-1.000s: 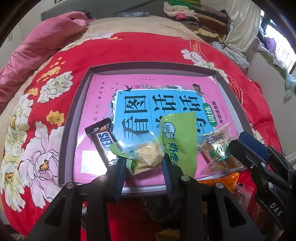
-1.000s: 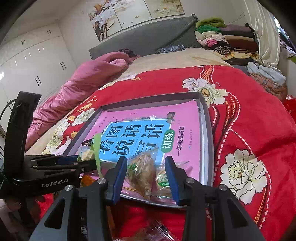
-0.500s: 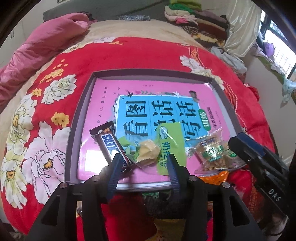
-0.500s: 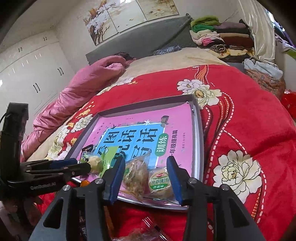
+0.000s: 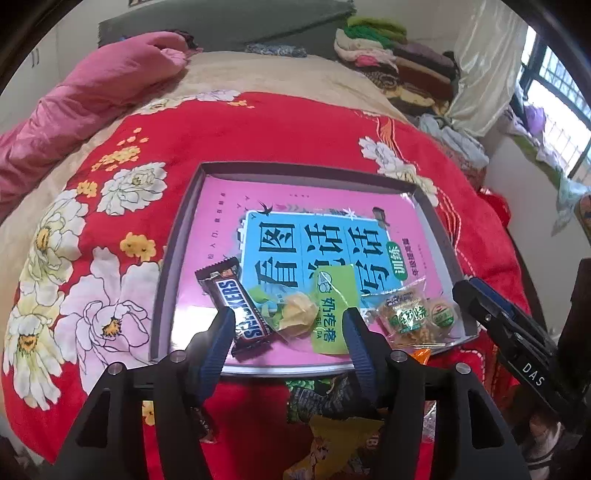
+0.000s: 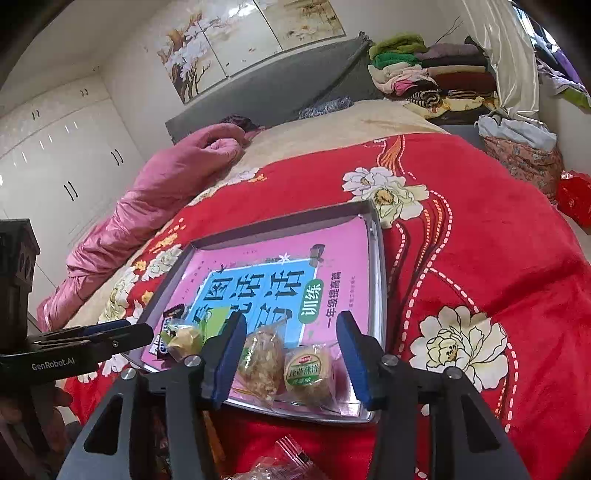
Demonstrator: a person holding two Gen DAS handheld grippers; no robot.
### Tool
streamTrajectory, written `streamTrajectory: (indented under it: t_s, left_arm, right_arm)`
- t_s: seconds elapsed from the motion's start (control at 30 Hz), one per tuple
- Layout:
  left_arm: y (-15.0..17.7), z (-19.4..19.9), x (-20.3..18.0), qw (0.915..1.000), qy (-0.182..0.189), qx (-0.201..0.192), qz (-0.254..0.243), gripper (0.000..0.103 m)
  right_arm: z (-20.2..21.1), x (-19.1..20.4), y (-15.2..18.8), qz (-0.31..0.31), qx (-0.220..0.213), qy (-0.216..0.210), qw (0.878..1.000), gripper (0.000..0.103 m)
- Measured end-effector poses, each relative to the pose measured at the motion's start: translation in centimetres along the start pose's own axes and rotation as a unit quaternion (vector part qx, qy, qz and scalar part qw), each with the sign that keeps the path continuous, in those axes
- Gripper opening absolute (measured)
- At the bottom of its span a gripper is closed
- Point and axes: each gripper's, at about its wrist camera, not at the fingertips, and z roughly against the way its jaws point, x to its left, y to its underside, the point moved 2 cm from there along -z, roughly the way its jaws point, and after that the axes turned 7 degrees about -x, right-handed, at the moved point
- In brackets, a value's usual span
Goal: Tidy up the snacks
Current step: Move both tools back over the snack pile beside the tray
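Here, both opening claws, left [image 5: 288, 328] and right [image 6: 291, 349], grip nothing above four tray [image 5: 164, 280] snacks [image 5: 295, 314].

A red plush blanket with white and yellow flowers [image 6: 480, 236] covers the bed, a crumpled pink quilt [image 6: 155, 199] along its far side. Behind stand a grey upholstered headboard [image 6: 273, 88], white wardrobe doors [image 6: 59, 155] and a blossom-tree wall painting [image 6: 236, 33]. Folded clothes [image 6: 424, 74] are stacked by a pale curtain [image 6: 513, 55]; daylight enters a barred window [image 5: 561, 107].
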Motion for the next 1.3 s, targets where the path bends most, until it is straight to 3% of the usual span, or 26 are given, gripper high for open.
streamTrajectory:
  t_s: [0.37, 0.83, 1.3]
  left_arm:
    - [0.1, 1.2, 1.0, 0.9997, 0.015, -0.016, 0.015, 0.075]
    - [0.6, 2.1, 0.8, 0.9994, 0.023, -0.021, 0.012, 0.076]
    - [1.2, 3.5, 1.0, 0.9988, 0.020, -0.041, 0.020, 0.078]
  right_arm:
    - [0.5, 0.6, -0.3, 0.009, -0.011, -0.010, 1.000, 0.056]
    - [1.2, 1.8, -0.5, 0.027, -0.020, -0.020, 0.999, 0.065]
    - [2.0, 2.9, -0.4, 0.052, -0.026, -0.032, 0.998, 0.066]
